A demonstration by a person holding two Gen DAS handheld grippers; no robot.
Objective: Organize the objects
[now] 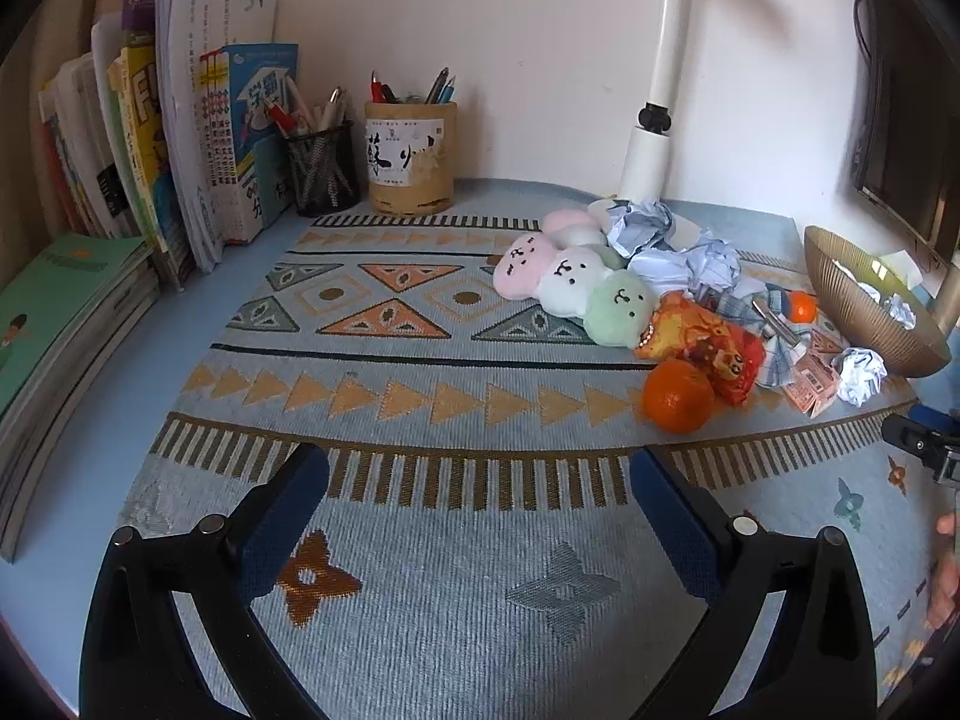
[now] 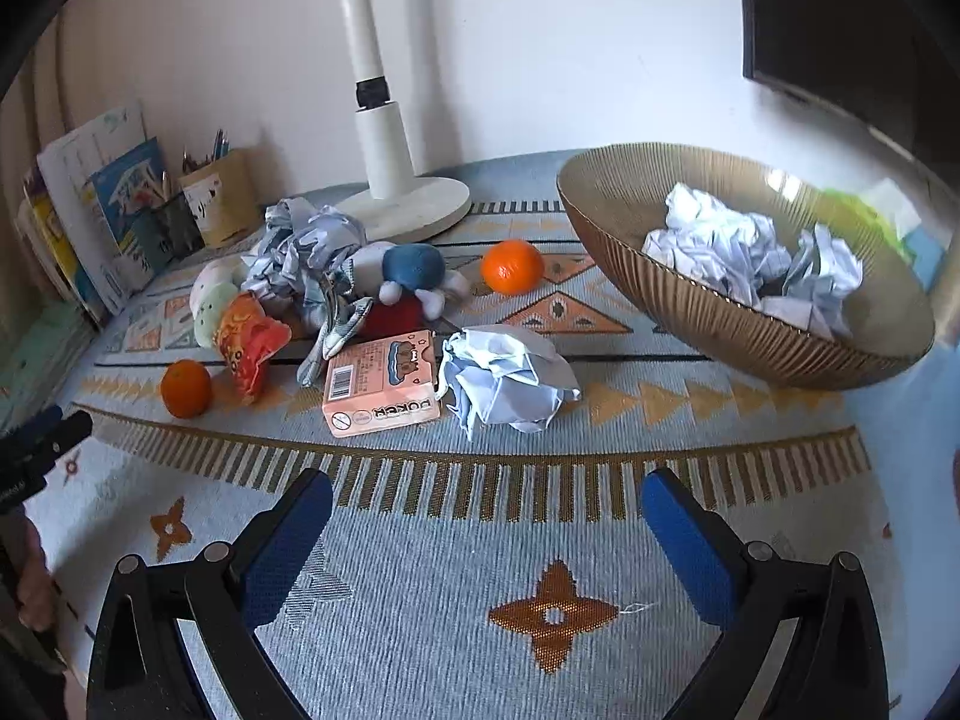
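A pile lies on the patterned mat. It holds a pink, white and green plush [image 1: 573, 288], an orange snack bag [image 1: 702, 345] [image 2: 249, 339], an orange [image 1: 678, 396] [image 2: 186, 388], a second orange [image 2: 511, 266], a pink card box [image 2: 381, 381], a blue plush toy [image 2: 414, 273] and crumpled paper balls [image 2: 507, 381] [image 1: 861, 372]. A gold bowl [image 2: 708, 312] [image 1: 858, 306] at the right holds more crumpled paper. My left gripper [image 1: 480, 498] is open and empty, left of the near orange. My right gripper [image 2: 486, 510] is open and empty, in front of the card box and a paper ball.
Books [image 1: 180, 138] stand at the back left, with a stack of green booklets [image 1: 54, 324] lying beside them. Two pen holders [image 1: 411, 156] stand by the wall. A white lamp stand [image 2: 390, 180] rises behind the pile. A dark monitor [image 1: 900, 90] is at the right.
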